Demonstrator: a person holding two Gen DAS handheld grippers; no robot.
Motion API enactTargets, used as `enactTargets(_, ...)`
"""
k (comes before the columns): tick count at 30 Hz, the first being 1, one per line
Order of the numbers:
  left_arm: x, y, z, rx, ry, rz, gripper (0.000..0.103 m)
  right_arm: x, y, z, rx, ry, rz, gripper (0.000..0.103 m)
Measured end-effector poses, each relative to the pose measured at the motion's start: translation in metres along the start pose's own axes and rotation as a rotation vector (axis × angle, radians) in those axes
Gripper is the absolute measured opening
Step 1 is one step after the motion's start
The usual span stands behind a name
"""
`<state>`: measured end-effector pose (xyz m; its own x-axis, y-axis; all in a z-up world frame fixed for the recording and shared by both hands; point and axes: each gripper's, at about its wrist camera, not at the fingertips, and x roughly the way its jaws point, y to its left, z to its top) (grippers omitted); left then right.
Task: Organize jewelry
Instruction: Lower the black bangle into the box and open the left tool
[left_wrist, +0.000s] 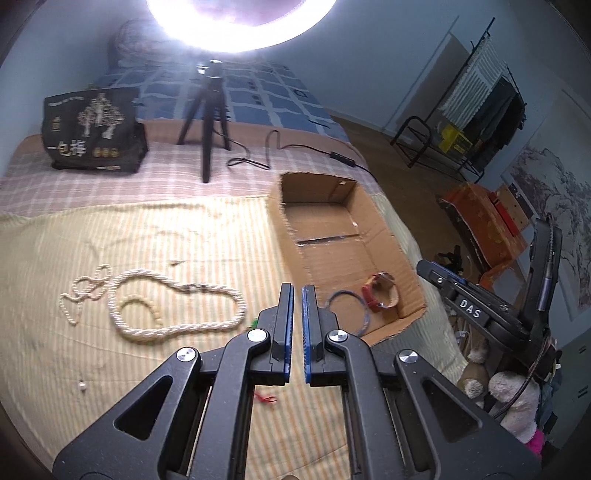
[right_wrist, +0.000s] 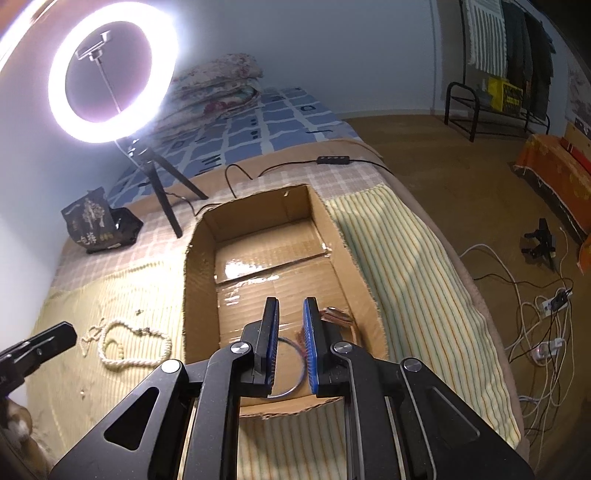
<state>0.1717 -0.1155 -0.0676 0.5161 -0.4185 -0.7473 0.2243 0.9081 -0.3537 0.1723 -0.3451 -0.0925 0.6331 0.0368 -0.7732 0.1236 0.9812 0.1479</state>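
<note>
Striped yellow cloth (left_wrist: 184, 236) was spread over a bed, with a checked pink blanket (left_wrist: 110, 173) behind it and a lit ring light (right_wrist: 110, 72) mounted on a black tripod (left_wrist: 207, 122). An open cardboard box (left_wrist: 384, 229) was set on the cloth to the right of the loose jewelry. Outside the box, a thick twisted cream rope necklace (left_wrist: 177, 306) was laid in a closed loop, with a short strand of larger beads (left_wrist: 147, 308) inside it and a thin tangled pearl strand (left_wrist: 86, 291) just beside it on the left. A single pearl pendant (left_wrist: 81, 386) was seen nearer the camera, well apart. Inside the box, at its near end, a thin blue bangle (left_wrist: 347, 306) was laid flat, beside a red-strapped watch (left_wrist: 382, 291).

The left gripper (left_wrist: 297, 291) was held above the cloth near the box's near corner, its blue-padded jaws slightly parted and holding nothing. The right gripper (right_wrist: 290, 306) was held over the near end of the box, jaws likewise parted and empty.
</note>
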Motion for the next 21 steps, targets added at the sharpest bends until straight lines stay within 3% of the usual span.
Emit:
enactTargets(1, -0.001, 0.003, 0.000, 0.000, -0.001, 0.007, 0.002, 0.000, 0.003, 0.000, -0.006, 0.000, 0.000, 0.020)
enactTargets(3, -0.008, 0.014, -0.002, 0.000, -0.008, 0.029, 0.020, -0.002, 0.010, -0.001, -0.022, -0.010, 0.001, 0.043)
enactTargets(4, -0.010, 0.018, -0.004, -0.002, -0.016, 0.038, 0.037, -0.004, 0.014, -0.002, -0.032, -0.021, 0.000, 0.046)
enactTargets(5, -0.015, 0.025, -0.005, -0.007, -0.032, 0.056, 0.043, -0.005, 0.017, -0.003, -0.041, -0.029, -0.002, 0.047)
enactTargets(13, -0.032, 0.063, -0.009, -0.017, -0.045, 0.117, 0.043, 0.000, 0.046, -0.007, -0.098, -0.021, 0.026, 0.047)
enactTargets(21, -0.048, 0.103, -0.016, -0.055, -0.057, 0.130, 0.043, -0.005, 0.079, -0.016, -0.165, -0.054, 0.111, 0.048)
